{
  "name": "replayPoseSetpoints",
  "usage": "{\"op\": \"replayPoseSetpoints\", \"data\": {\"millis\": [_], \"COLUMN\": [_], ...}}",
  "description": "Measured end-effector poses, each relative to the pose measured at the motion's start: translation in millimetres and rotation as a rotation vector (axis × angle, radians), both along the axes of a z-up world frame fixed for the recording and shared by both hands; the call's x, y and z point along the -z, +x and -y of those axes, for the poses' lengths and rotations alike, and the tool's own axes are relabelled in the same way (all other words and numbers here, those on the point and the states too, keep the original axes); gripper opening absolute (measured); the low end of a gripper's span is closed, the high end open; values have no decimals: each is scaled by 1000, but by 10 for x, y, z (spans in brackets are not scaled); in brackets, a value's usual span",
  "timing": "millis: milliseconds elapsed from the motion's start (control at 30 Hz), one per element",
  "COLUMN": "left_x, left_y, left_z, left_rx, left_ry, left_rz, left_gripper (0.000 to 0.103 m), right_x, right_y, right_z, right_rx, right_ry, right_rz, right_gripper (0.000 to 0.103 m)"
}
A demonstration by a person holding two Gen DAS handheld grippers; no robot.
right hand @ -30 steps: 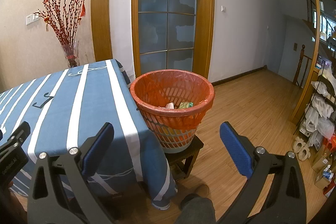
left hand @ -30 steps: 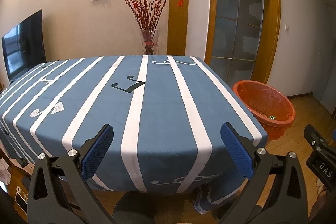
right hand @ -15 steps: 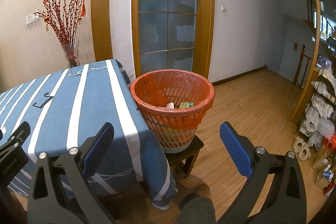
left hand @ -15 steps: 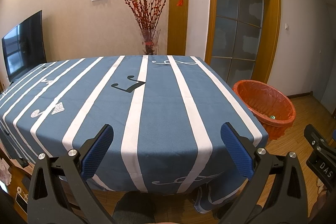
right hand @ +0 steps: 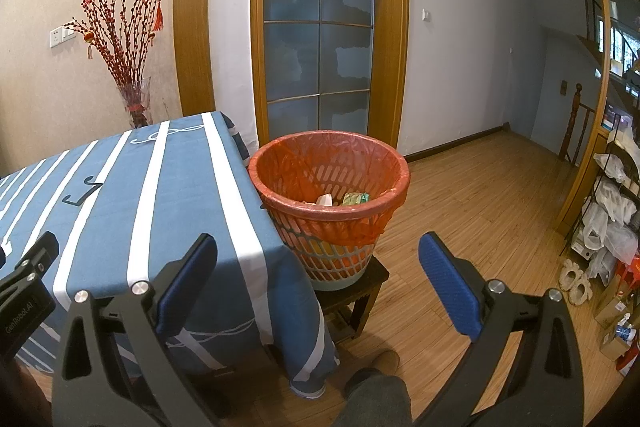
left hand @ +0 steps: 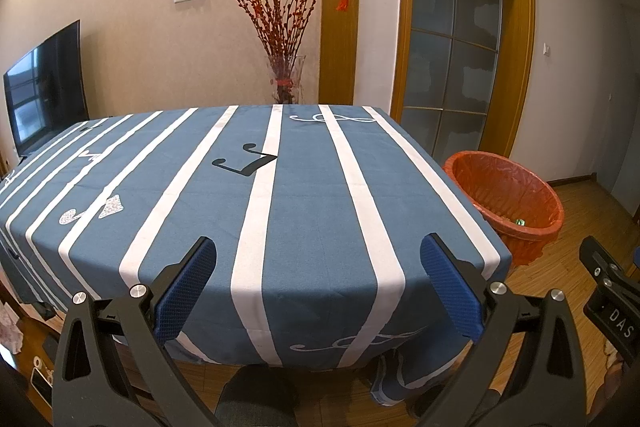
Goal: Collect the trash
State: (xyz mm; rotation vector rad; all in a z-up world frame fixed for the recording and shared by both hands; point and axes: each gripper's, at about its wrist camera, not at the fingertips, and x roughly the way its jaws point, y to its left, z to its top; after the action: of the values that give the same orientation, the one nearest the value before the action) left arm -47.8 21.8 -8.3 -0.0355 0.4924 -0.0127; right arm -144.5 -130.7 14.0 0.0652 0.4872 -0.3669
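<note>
An orange-lined waste basket (right hand: 328, 183) stands on a low dark stool (right hand: 360, 291) at the table's right end, with a white scrap and a green wrapper (right hand: 354, 198) inside. From the left wrist view the same waste basket (left hand: 504, 195) shows past the table corner. My left gripper (left hand: 318, 275) hangs open over the near edge of the blue striped tablecloth (left hand: 304, 195), holding nothing. My right gripper (right hand: 318, 275) is open too, empty, in front of the basket and above the table corner. No loose trash shows on the cloth.
A glass vase of red branches (left hand: 286, 47) stands behind the table by the wall. A television (left hand: 44, 87) is at the left. Wooden floor (right hand: 480, 195) stretches to the right, with a cluttered shelf rack (right hand: 616, 211) at the far right. A person's knee (right hand: 376, 395) shows below.
</note>
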Motion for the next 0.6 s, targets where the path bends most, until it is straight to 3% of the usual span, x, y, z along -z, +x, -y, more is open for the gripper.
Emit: {"op": "replayPoseSetpoints", "data": {"millis": [600], "left_x": [-1], "left_y": [-4], "left_z": [-10], "left_rx": [2], "left_ry": [1], "left_rz": [-2], "left_gripper": [100], "right_x": [29], "right_y": [-16], "right_z": [-32], "right_rx": [-1], "right_ry": [2], "right_rz": [-2], "right_gripper": [99]}}
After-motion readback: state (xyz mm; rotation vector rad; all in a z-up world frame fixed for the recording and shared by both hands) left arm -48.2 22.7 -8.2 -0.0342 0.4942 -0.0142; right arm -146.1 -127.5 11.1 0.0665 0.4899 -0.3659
